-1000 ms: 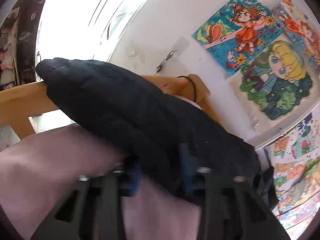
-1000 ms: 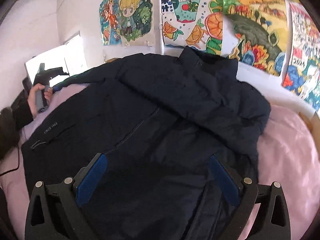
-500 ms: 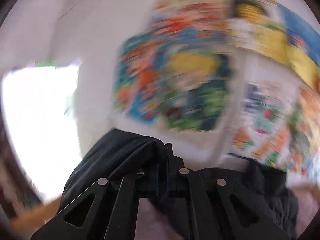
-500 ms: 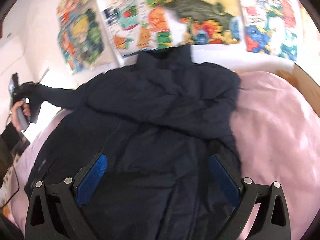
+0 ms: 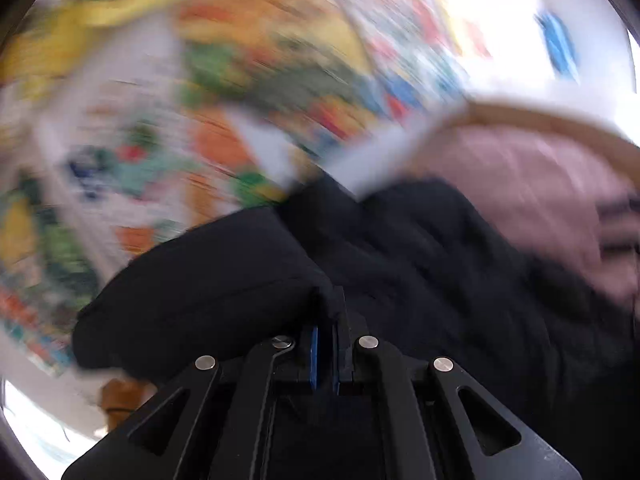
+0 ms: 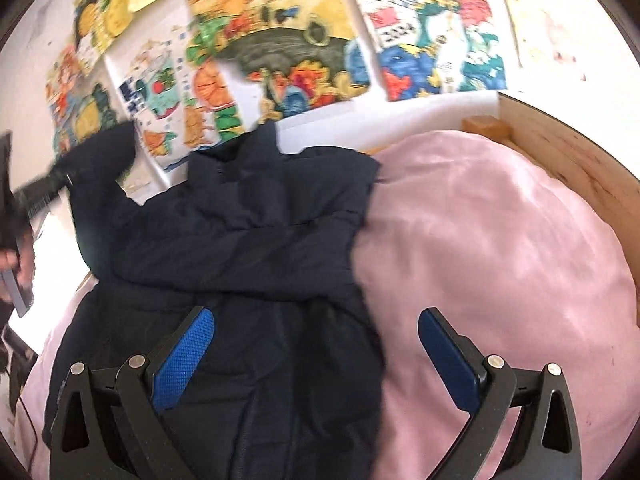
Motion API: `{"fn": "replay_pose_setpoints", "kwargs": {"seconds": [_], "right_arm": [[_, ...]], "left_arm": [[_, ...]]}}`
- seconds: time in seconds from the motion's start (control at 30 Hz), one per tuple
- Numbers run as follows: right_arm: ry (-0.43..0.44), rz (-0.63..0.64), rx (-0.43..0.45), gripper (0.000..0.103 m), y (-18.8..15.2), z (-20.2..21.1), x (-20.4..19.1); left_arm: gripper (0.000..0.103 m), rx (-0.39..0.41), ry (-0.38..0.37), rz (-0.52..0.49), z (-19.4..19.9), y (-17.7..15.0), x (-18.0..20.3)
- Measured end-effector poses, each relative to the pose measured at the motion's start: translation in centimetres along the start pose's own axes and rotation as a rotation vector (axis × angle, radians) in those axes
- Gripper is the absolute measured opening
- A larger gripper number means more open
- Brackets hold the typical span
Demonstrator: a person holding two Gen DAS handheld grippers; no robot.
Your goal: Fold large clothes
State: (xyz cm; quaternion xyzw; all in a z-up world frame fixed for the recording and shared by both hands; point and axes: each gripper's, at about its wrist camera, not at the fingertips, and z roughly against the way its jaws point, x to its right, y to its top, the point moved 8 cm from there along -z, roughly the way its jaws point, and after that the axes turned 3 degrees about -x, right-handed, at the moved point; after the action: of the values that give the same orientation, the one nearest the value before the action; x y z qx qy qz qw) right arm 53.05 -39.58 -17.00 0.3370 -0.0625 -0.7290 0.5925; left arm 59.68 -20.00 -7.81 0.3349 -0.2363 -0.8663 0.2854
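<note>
While the dark navy puffer jacket (image 6: 248,248) lies spread on the pink duvet (image 6: 492,248), its collar toward the far wall, its left sleeve (image 6: 96,184) is lifted off the bedding. That sleeve's cuff (image 5: 208,288) sits pinched between the closed fingers of the left gripper (image 5: 325,354). Over the jacket's near hem and the bedding beside it, the right gripper (image 6: 316,344) hovers with jaws wide apart, holding nothing. A wooden bed frame (image 6: 568,160) edges the duvet at right. Colourful children's drawings (image 6: 276,40) cover the white wall behind.
</note>
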Motion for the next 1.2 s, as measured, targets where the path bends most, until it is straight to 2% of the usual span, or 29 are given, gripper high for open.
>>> {"fn": "replay_pose_setpoints", "kwargs": {"seconds": [0.07, 0.1, 0.2, 0.27, 0.3, 0.33, 0.37, 0.47, 0.53, 0.63, 0.73, 0.8, 0.9, 0.97, 1.0, 1.07, 1.13, 1.17, 1.2], "right_arm": [[-0.011, -0.014, -0.001, 0.103, -0.2, -0.1, 1.0], [-0.016, -0.015, -0.001, 0.103, -0.2, -0.2, 1.3], [-0.025, -0.011, -0.006, 0.103, -0.6, -0.6, 2.0], [-0.029, 0.007, -0.007, 0.103, -0.7, -1.1, 2.0], [-0.032, 0.021, -0.008, 0.103, -0.8, -1.4, 1.8], [-0.036, 0.041, -0.009, 0.103, -0.8, -1.9, 1.4], [-0.037, 0.065, -0.008, 0.103, -0.7, -2.3, 0.9], [-0.025, 0.144, 0.006, 0.103, -0.4, -3.5, -1.3], [0.002, 0.189, 0.018, 0.103, 0.0, -4.3, -3.4], [0.041, 0.3, 0.035, 0.103, 0.4, -6.2, -8.6], [0.031, 0.468, 0.084, 0.103, 0.9, -7.8, -13.7], [0.027, 0.566, 0.115, 0.103, 1.1, -9.1, -17.6], [0.0, 0.68, 0.153, 0.103, 1.2, -11.1, -22.0], [-0.045, 0.738, 0.167, 0.103, 1.3, -12.9, -24.6], [-0.055, 0.749, 0.164, 0.1, 1.3, -13.8, -25.5], [-0.075, 0.736, 0.151, 0.083, 1.6, -14.9, -26.0], [-0.06, 0.679, 0.152, 0.053, 2.5, -15.1, -25.2], [-0.039, 0.625, 0.17, 0.045, 3.1, -14.5, -24.5], [-0.027, 0.584, 0.191, 0.031, 3.5, -13.6, -23.6]], "left_arm": [[0.005, -0.091, -0.071, -0.075, -3.2, -2.2, 3.2], [0.006, -0.11, -0.08, -0.097, -4.2, -3.0, 4.0], [0.024, -0.134, -0.164, -0.064, -5.3, -5.0, 5.1], [0.051, -0.119, -0.239, -0.005, -4.7, -5.8, 4.7], [0.058, -0.102, -0.258, 0.014, -4.0, -6.1, 4.5], [0.072, -0.08, -0.277, 0.037, -3.2, -6.3, 4.1], [0.079, -0.055, -0.3, 0.065, -2.2, -6.6, 3.7], [0.079, 0.005, -0.338, 0.154, 0.2, -7.5, 2.5], [0.079, 0.03, -0.319, 0.218, 2.2, -8.7, 1.8], [0.079, 0.042, -0.229, 0.379, 3.4, -11.1, -1.7], [0.079, 0.016, -0.045, 0.585, 2.8, -13.3, -7.5], [0.079, -0.03, 0.061, 0.774, 1.4, -15.4, -11.8], [0.079, -0.072, 0.099, 0.991, -0.6, -18.0, -16.0], [0.079, -0.094, 0.106, 1.046, -2.1, -18.5, -17.2], [0.079, -0.106, 0.124, 1.048, -2.6, -18.5, -17.4], [0.079, -0.108, 0.145, 1.029, -3.1, -18.2, -17.5], [0.079, -0.107, 0.166, 1.005, -3.4, -17.7, -17.3], [0.079, -0.114, 0.176, 0.991, -3.6, -17.5, -17.3], [0.079, -0.121, 0.189, 0.98, -3.9, -17.7, -17.3]]}}
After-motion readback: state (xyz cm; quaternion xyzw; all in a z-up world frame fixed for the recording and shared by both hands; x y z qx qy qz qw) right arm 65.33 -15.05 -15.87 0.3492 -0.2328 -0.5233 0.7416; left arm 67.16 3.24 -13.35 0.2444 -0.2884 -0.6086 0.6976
